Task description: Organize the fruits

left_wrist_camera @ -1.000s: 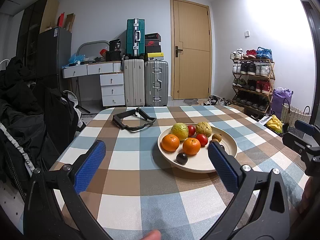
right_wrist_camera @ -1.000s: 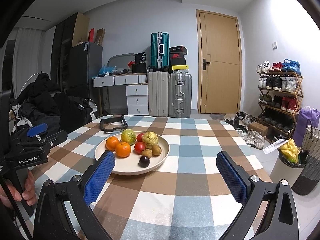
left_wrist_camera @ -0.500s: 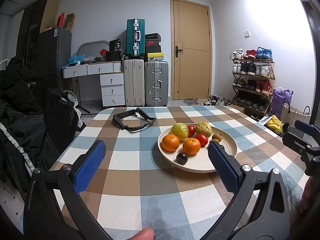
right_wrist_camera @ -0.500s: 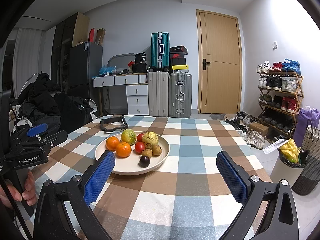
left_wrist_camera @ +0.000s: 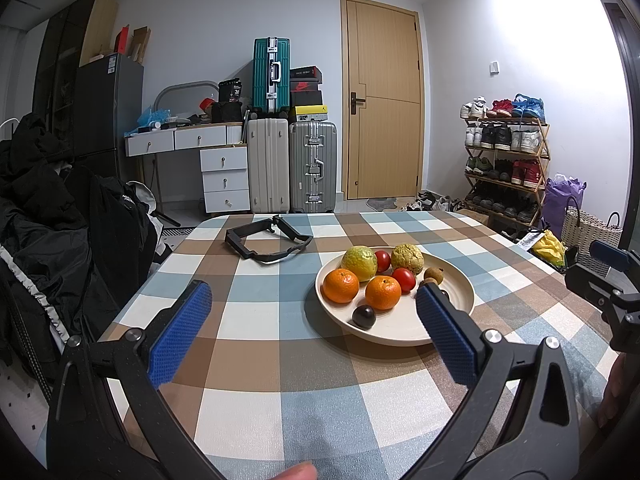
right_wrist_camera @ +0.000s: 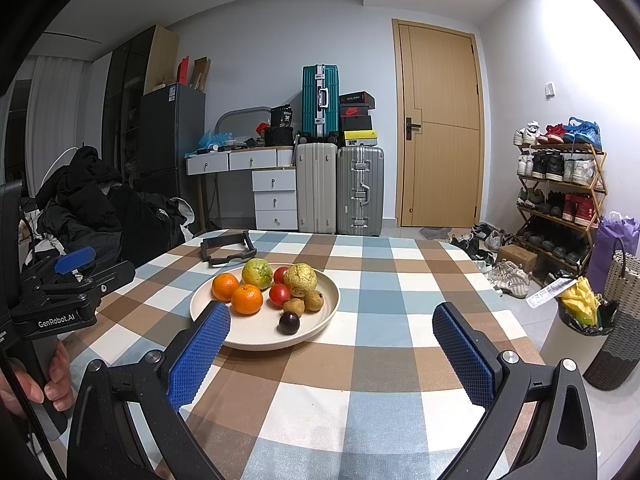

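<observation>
A cream plate (left_wrist_camera: 460,300) (right_wrist_camera: 320,316) on the checked tablecloth holds two oranges (left_wrist_camera: 341,285) (right_wrist_camera: 247,300), a yellow-green citrus (left_wrist_camera: 359,263) (right_wrist_camera: 257,274), a bumpy yellow fruit (left_wrist_camera: 407,258) (right_wrist_camera: 300,279), two red tomatoes (left_wrist_camera: 404,279) (right_wrist_camera: 279,293), small brown fruits (right_wrist_camera: 313,300) and a dark plum (left_wrist_camera: 363,317) (right_wrist_camera: 289,322). My left gripper (left_wrist_camera: 312,300) is open, near side of the plate, nothing between its blue pads (left_wrist_camera: 180,340). My right gripper (right_wrist_camera: 332,328) is open too, empty, with its left pad (right_wrist_camera: 199,354) overlapping the plate's near rim in view.
A black frame-shaped object (left_wrist_camera: 267,241) (right_wrist_camera: 228,248) lies on the far left of the table. Dark coats (left_wrist_camera: 48,240) pile up at the left. Suitcases (left_wrist_camera: 272,168), a door, a shoe rack (left_wrist_camera: 504,160) and a bin (right_wrist_camera: 576,328) stand beyond the table.
</observation>
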A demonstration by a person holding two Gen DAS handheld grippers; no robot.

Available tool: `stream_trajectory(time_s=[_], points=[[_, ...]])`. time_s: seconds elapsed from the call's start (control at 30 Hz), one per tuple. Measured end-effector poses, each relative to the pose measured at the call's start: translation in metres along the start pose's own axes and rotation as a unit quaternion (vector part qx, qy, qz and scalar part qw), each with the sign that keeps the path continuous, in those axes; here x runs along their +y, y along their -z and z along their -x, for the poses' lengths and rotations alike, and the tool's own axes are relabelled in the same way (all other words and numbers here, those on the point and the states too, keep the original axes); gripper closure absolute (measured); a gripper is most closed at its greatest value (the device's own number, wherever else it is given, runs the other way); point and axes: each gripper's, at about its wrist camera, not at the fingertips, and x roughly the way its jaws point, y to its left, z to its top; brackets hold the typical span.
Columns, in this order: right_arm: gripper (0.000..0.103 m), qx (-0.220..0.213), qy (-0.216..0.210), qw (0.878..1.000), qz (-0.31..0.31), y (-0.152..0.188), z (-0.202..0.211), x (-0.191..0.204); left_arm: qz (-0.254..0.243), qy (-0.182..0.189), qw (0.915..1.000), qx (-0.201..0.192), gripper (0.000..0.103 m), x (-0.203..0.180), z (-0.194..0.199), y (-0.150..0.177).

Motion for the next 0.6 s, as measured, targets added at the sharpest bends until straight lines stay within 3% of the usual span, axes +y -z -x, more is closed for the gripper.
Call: stream_trajectory(time_s=[0.6], points=[[0.000, 0.000, 0.000, 1.000, 0.000, 0.0000, 0.0003, 0.0004, 0.000, 0.000, 1.0000, 0.000, 0.001, 0.0001, -0.0001, 0.0002]])
